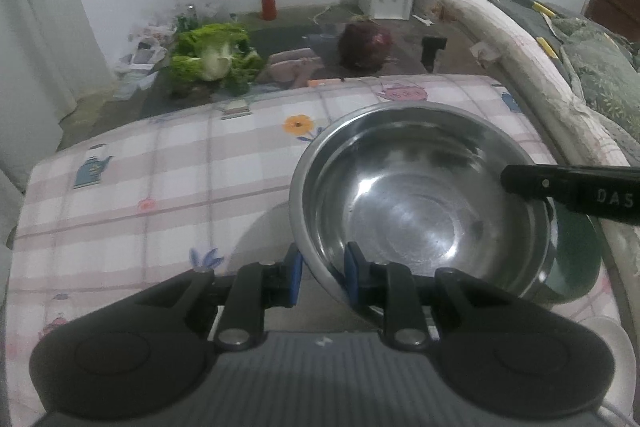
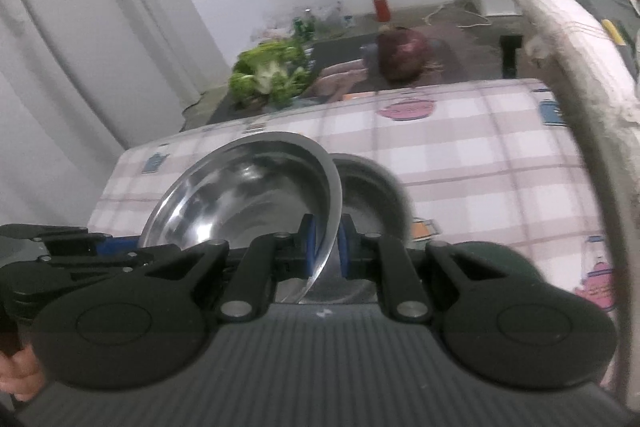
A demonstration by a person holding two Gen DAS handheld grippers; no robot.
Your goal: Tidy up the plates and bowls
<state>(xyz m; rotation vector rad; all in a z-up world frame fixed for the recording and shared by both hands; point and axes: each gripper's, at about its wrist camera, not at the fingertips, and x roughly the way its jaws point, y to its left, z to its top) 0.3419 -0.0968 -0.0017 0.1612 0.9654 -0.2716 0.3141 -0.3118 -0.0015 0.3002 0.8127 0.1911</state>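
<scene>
Steel bowl (image 1: pixel 424 203) is shiny, empty, tilted, carried above the checked tablecloth (image 1: pixel 160 187). I've got my left gripper (image 1: pixel 322 277) pinching its near rim and my right gripper (image 2: pixel 326 247) clamped on the opposite rim. Second bowl (image 2: pixel 372 187) sits just right of it, nearer the right hand: likely stack target.

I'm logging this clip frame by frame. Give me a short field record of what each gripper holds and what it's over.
left gripper: shut on steel bowl, near rim
right gripper: shut on the same bowl's rim
surface: checked cloth
under bowl: dark green dish, partly hidden
background: cabbage on floor
</scene>
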